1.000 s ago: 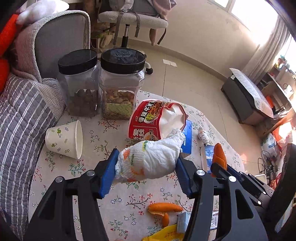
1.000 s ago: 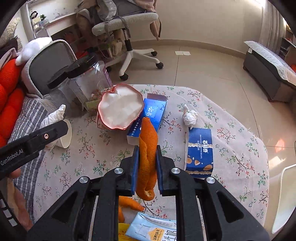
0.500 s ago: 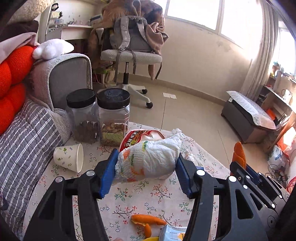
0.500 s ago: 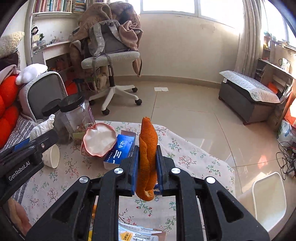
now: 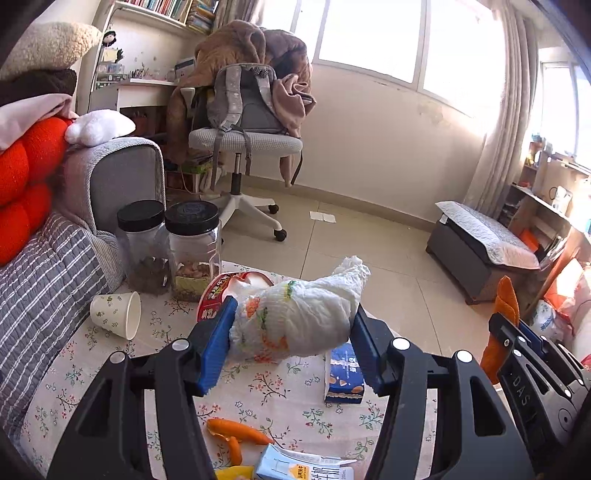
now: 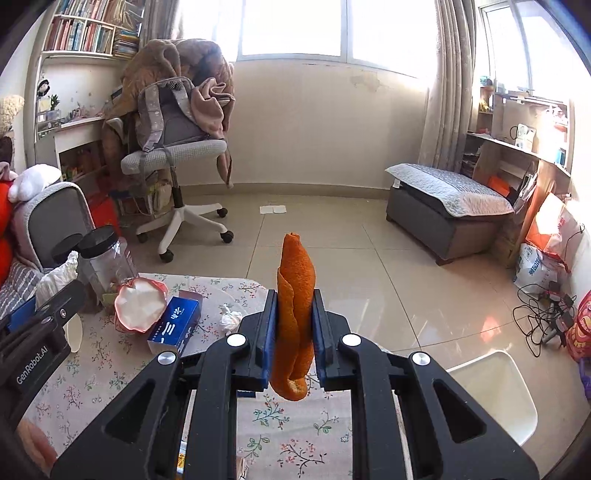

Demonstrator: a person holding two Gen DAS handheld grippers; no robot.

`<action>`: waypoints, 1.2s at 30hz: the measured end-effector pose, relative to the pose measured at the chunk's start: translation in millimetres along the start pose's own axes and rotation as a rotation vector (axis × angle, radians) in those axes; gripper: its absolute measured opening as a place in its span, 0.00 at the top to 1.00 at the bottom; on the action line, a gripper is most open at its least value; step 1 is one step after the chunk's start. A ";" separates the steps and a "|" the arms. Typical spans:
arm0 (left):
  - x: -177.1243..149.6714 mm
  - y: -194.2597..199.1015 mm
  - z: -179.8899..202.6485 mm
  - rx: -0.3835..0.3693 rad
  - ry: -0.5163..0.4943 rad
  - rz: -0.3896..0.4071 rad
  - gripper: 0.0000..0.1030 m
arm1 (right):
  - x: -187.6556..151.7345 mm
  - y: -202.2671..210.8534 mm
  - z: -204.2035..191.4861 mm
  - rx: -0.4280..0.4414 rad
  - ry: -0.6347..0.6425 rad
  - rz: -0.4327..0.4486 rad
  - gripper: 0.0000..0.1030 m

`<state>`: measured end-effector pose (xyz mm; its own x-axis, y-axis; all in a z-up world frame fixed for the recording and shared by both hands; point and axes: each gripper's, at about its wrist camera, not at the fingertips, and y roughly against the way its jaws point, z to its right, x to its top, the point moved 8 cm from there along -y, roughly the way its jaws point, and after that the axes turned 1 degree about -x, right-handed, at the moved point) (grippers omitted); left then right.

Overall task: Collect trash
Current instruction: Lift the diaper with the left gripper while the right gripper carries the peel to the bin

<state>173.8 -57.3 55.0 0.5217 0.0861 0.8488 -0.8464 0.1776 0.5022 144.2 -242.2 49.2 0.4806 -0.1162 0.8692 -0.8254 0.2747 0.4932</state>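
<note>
Above the flowery worktop, the left gripper squeezed a balled-up tissue in its jaws. The right gripper pinched an orange peel, both lifted up, probably for the white bin on the floor.

A lived-in home room, part sitting room and part study. Shown by a grey sofa with red cushions, a swivel chair loaded with a backpack and blankets, bookshelves full of books above a white desk. Also a low table with a flowered cloth carrying snack jars, a paper cup and food packets, a padded bench by curtained windows, tiled floor.
</note>
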 end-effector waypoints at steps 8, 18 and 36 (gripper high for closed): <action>-2.0 16.4 48.6 -0.036 -0.027 0.028 0.43 | 0.1 16.4 49.8 -0.064 -0.036 0.035 0.83; -12.6 25.6 105.6 -0.085 -0.094 0.028 0.43 | -6.6 23.0 119.9 -0.158 -0.104 0.046 0.83; -49.0 20.5 224.1 -0.213 -0.225 -0.030 0.43 | -59.9 9.4 278.5 -0.441 -0.240 -0.087 0.62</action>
<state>106.8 -277.6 60.8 0.4889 -0.1372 0.8615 -0.7770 0.3803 0.5016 25.2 -498.5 11.8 0.4181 -0.3580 0.8348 -0.5568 0.6251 0.5470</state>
